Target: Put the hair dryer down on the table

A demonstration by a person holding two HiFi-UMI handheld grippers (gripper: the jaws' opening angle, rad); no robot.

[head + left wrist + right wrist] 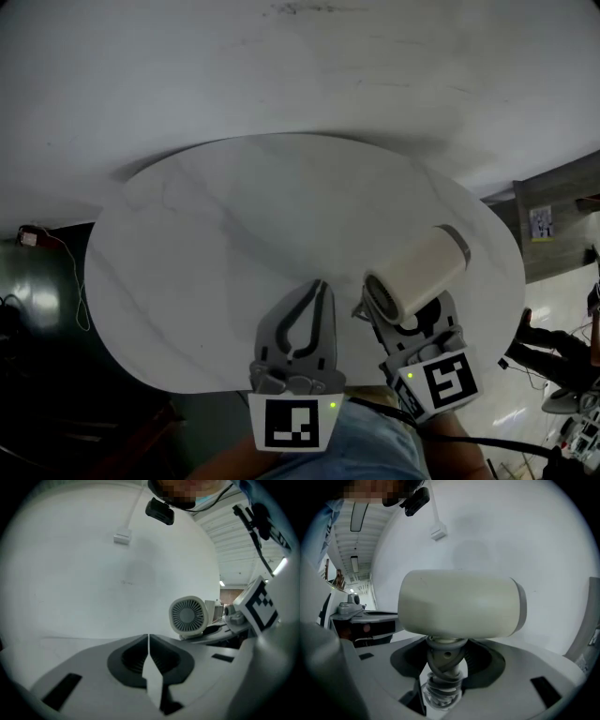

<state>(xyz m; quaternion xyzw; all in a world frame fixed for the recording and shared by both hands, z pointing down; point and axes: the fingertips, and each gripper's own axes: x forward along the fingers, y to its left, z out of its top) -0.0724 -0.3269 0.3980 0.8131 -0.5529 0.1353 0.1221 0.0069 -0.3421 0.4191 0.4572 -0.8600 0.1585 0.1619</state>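
left gripper point(149, 641) closed, right gripper point(443, 660) gripping hair dryer point(459, 604)

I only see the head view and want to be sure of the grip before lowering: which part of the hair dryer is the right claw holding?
Observer: In the right gripper view, the right claw is shut on the hair dryer by its handle, just under the barrel.
Operator: Is the left claw carrying anything?
Observer: No. The left gripper view shows the left claw with its jaws pressed together and nothing between them.
Operator: Is anything covering the dryer's rear intake?
Observer: No. In the left gripper view the round grille faces the left claw, and its slats are uncovered.
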